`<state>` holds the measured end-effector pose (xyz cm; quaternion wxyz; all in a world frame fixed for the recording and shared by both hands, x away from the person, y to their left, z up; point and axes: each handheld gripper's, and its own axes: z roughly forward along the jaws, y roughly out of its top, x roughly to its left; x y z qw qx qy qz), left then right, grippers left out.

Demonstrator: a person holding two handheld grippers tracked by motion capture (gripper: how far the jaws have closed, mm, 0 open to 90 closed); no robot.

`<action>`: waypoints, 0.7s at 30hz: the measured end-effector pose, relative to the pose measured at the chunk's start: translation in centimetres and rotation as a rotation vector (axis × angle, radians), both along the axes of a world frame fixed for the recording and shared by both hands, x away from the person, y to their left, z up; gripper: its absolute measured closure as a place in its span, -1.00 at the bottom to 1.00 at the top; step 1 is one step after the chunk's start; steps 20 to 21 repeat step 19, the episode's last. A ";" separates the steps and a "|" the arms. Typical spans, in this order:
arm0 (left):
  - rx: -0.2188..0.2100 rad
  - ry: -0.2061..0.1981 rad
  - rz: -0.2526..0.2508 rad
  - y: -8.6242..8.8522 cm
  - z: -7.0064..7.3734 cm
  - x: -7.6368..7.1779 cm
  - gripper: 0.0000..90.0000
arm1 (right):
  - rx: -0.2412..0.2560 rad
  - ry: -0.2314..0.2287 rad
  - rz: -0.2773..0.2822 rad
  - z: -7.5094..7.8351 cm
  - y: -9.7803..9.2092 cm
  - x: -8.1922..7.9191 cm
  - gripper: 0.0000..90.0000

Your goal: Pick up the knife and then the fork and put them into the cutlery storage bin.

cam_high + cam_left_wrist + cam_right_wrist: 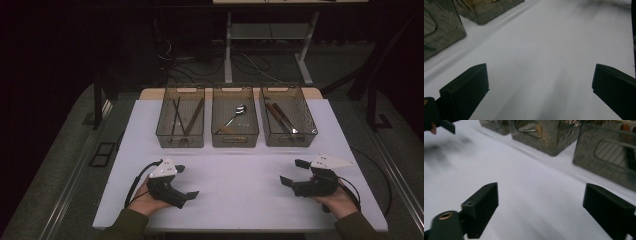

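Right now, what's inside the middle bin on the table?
The middle bin holds a metal spoon, bowl toward the far end, handle slanting to the near left corner. Its tinted near wall blurs the bottom edge, so anything small lying there cannot be made out.

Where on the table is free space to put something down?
The widest bare patch of the white table lies between the left gripper and the right gripper, in front of the three bins. The bins crowd the back edge, with narrow gaps between them.
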<state>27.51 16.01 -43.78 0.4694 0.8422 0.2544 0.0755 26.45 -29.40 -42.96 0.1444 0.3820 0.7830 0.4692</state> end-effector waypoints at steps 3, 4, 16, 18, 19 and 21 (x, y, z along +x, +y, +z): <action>0.002 -0.002 -0.003 0.0 0.0 0.0 -1.00 | -0.021 0.006 0.009 -0.5 0.2 -0.6 -0.73; 0.003 -0.002 -0.003 0.0 0.0 0.0 -1.00 | -0.024 0.010 0.010 -0.6 0.3 -0.8 -0.73; 0.006 -0.002 -0.006 0.0 0.0 -0.1 -1.00 | -0.066 0.043 0.034 -1.6 0.4 -1.5 -0.73; 0.006 -0.002 -0.006 0.0 0.0 -0.1 -1.00 | -0.070 0.042 0.034 -1.6 0.4 -1.5 -0.73; 0.009 -0.002 -0.007 0.0 0.0 -0.1 -1.00 | -0.068 0.042 0.033 -1.6 0.4 -1.5 -0.73; 0.009 -0.002 -0.007 0.0 0.0 -0.1 -1.00 | -0.068 0.042 0.033 -1.6 0.4 -1.5 -0.73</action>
